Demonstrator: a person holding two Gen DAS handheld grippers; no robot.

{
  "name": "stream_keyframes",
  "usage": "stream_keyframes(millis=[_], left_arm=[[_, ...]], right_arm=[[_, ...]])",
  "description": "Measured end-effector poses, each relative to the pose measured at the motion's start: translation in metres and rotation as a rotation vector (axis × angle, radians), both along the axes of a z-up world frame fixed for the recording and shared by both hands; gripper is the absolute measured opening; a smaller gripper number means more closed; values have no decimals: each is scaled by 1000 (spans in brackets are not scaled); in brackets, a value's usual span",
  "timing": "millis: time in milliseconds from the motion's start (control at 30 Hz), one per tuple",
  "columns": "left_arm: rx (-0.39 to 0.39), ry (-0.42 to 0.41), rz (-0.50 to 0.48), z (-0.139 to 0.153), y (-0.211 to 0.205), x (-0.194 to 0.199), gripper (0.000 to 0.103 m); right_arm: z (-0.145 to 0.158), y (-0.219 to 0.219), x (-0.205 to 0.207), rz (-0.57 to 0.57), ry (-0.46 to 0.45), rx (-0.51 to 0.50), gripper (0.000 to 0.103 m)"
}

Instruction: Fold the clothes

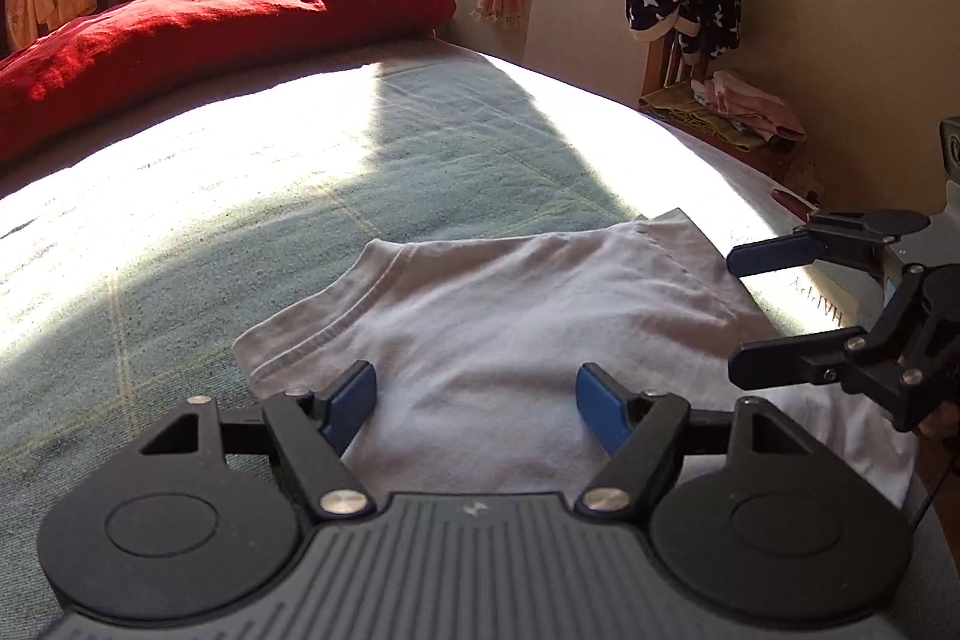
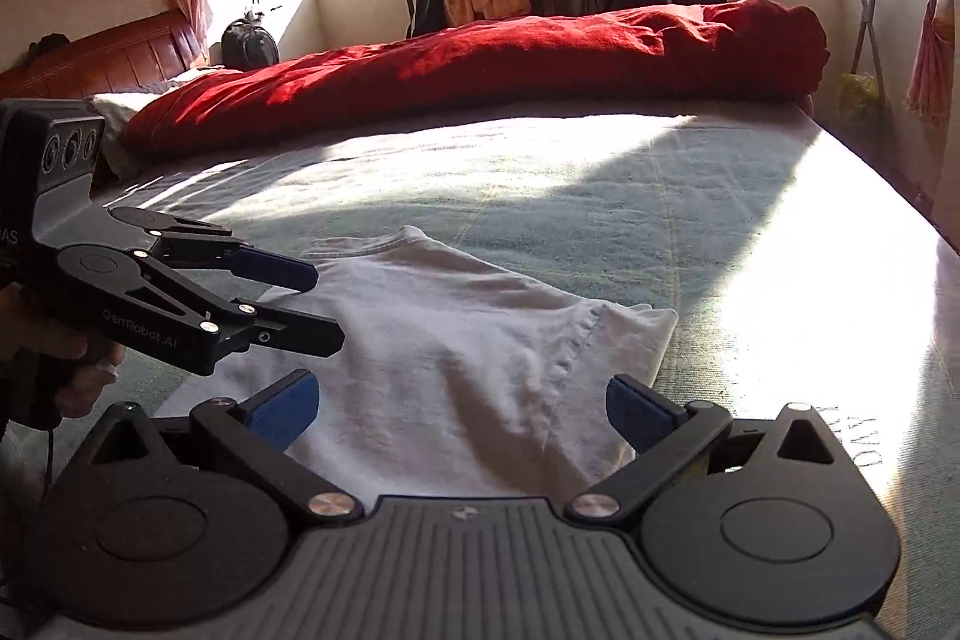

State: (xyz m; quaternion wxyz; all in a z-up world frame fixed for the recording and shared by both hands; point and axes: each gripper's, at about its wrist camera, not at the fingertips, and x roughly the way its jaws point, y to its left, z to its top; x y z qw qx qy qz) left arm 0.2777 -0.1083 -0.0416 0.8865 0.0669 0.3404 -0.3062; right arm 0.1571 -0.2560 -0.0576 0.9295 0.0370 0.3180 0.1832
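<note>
A white t-shirt (image 1: 498, 316) lies flat on the near part of the bed (image 1: 240, 196), partly folded, one sleeve out to the right. The left gripper (image 1: 474, 409) hangs low over its near edge, jaws spread and holding nothing. The right gripper (image 2: 462, 409) sits just beside it, jaws also spread wide and empty. A rolled red quilt (image 2: 480, 64) lies along the far side.
</note>
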Motion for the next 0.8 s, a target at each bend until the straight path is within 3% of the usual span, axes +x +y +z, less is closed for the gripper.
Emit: stream_keyframes(millis=[133,233,367,667,800], left_arm=[[-38,14,58,6,14,-2,75],[-50,-4,68,22,23,-19,75],[-146,13,62,36,33,-56,79],[-212,94,39,37,37,-139,80],[-229,144,8,30,31,-161,82]], right_arm=[[-12,-7,16,-87,75,-7,103],[-2,-14,-4,-108,46,51,103],[10,-10,-39,-99,6,83,103],[1,26,-107,-35,9,-96,103],[-2,27,-126,-7,16,-74,103]])
